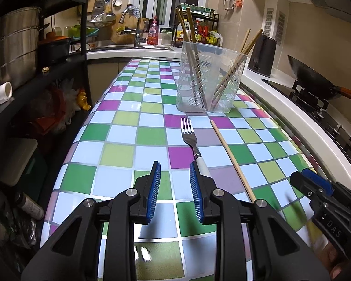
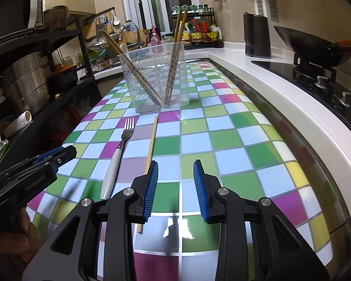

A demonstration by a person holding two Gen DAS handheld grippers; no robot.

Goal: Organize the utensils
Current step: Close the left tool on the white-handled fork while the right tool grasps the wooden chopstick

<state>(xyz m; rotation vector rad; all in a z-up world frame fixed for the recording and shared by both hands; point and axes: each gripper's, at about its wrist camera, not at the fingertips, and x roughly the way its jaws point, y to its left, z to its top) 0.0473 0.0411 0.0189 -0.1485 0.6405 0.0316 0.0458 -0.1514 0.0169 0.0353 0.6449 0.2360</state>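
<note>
While both grippers, left (image 1: 175, 192) and right (image 2: 176, 192), hover spread and empty over the checkered table (image 1: 119, 154), fork (image 1: 191, 140) and loose chopstick (image 1: 231, 161) lie side by side. Clear holder (image 1: 208, 79) stands beyond them, apparently holding several chopsticks.

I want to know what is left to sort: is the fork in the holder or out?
Out. The fork lies flat on the table, before the clear holder, beside one loose chopstick.

White-handled fork (image 1: 191, 141) and chopstick (image 1: 231, 159) lie flat before clear holder (image 1: 207, 79).
</note>
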